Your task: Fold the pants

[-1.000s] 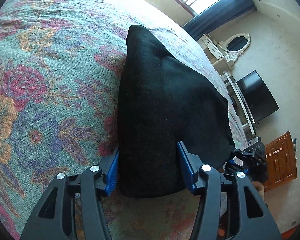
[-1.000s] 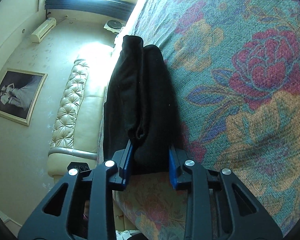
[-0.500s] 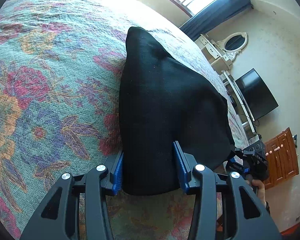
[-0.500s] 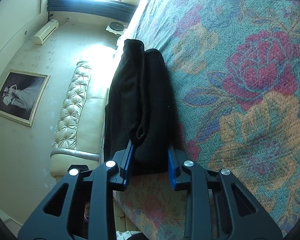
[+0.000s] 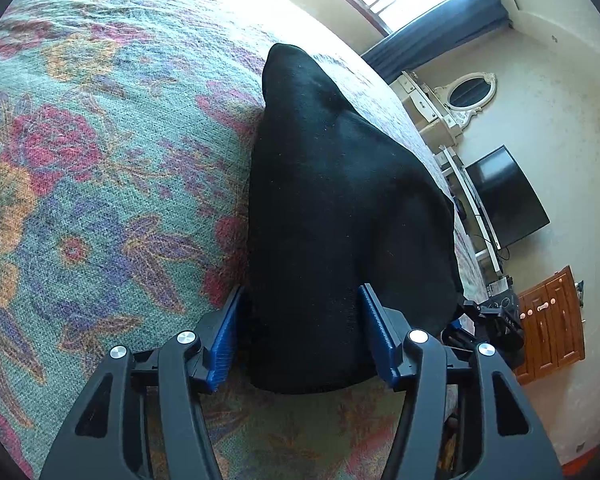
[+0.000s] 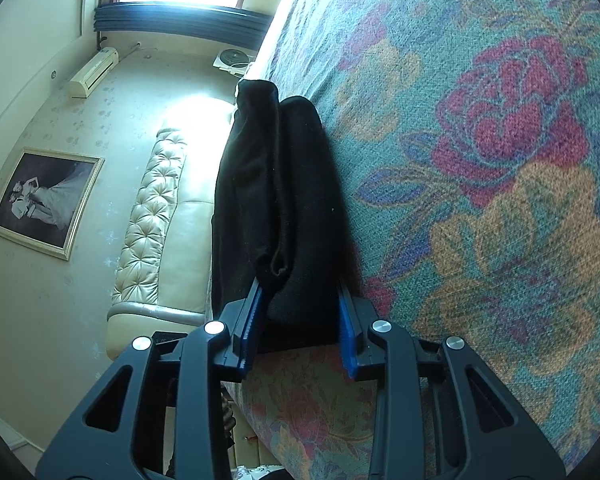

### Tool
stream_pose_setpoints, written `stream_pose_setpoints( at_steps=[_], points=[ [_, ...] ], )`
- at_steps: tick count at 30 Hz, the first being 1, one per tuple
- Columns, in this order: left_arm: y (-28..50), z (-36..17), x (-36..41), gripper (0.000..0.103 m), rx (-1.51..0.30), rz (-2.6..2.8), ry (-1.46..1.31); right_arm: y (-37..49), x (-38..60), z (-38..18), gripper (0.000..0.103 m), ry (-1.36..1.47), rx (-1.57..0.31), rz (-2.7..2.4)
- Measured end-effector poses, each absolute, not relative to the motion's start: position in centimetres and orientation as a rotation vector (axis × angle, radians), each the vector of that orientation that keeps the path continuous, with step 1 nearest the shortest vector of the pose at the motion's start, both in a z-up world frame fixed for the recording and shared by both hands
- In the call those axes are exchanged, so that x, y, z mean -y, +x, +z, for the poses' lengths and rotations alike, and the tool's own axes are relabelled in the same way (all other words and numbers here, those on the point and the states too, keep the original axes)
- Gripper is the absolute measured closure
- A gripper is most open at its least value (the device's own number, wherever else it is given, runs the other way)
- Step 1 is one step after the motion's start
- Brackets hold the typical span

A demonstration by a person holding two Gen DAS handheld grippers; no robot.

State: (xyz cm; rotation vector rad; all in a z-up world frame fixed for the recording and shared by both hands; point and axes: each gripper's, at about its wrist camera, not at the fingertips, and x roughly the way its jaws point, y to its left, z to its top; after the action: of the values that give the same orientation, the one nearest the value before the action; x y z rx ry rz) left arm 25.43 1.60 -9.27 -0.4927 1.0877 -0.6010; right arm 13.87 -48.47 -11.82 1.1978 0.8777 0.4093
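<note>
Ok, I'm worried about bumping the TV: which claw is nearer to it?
Right, probably. The right claw is at the pants' end on the TV side; the left claw straddles the end farther from it.

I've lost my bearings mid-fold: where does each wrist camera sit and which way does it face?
Left wrist: on the left gripper, looking along its jaws over the black pants on the floral bedspread toward the television; the right gripper shows beyond.
Right wrist: on the right gripper, facing the tufted headboard; its jaws flank the pants' folded edge.
Shared: pants, bedspread, curtained window.
</note>
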Motion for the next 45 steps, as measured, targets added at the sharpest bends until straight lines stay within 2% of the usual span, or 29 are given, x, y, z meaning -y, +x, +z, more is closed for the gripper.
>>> stream_pose_setpoints(
  at_steps=[2, 4, 6, 9, 26, 28, 30, 35, 45],
  points=[
    [25.4, -9.3, -1.6, 0.041, -1.087, -0.607, -0.497, 13.5, 48.7, -12.0, 0.065, 1.218, -0.866, 0.416],
    [25.4, -9.3, -1.4, 0.029, -1.087, -0.634, -0.506, 13.1, 49.1, -12.1, 0.064, 1.230, -0.860, 0.423],
    [25.3, -9.2, -1.1, 0.024, -1.081, -0.663, -0.491, 12.5, 49.3, -12.2, 0.063, 1.242, -0.853, 0.424],
    [24.9, -9.0, -0.7, 0.020, -1.069, -0.680, -0.453, 11.7, 49.7, -12.1, 0.063, 1.255, -0.843, 0.428],
    [21.0, -8.3, -0.4, 0.018, -1.004, -0.518, -0.383, 5.5, 48.9, -11.2, 0.059, 1.222, -0.812, 0.377],
    [19.8, -8.0, -0.6, 0.018, -1.004, -0.469, -0.369, 4.7, 48.3, -10.5, 0.056, 1.168, -0.820, 0.353],
    [18.2, -7.7, -0.3, 0.018, -0.993, -0.413, -0.333, 4.3, 47.2, -9.4, 0.046, 1.086, -0.836, 0.332],
    [14.6, -6.6, 0.7, 0.018, -0.952, -0.326, -0.258, 2.9, 43.5, -7.1, 0.033, 0.832, -0.902, 0.223],
    [9.3, -2.0, 2.8, 0.018, -0.808, -0.233, -0.122, 0.1, 36.5, -3.6, 0.021, 0.482, -0.882, 0.117]
  ],
)
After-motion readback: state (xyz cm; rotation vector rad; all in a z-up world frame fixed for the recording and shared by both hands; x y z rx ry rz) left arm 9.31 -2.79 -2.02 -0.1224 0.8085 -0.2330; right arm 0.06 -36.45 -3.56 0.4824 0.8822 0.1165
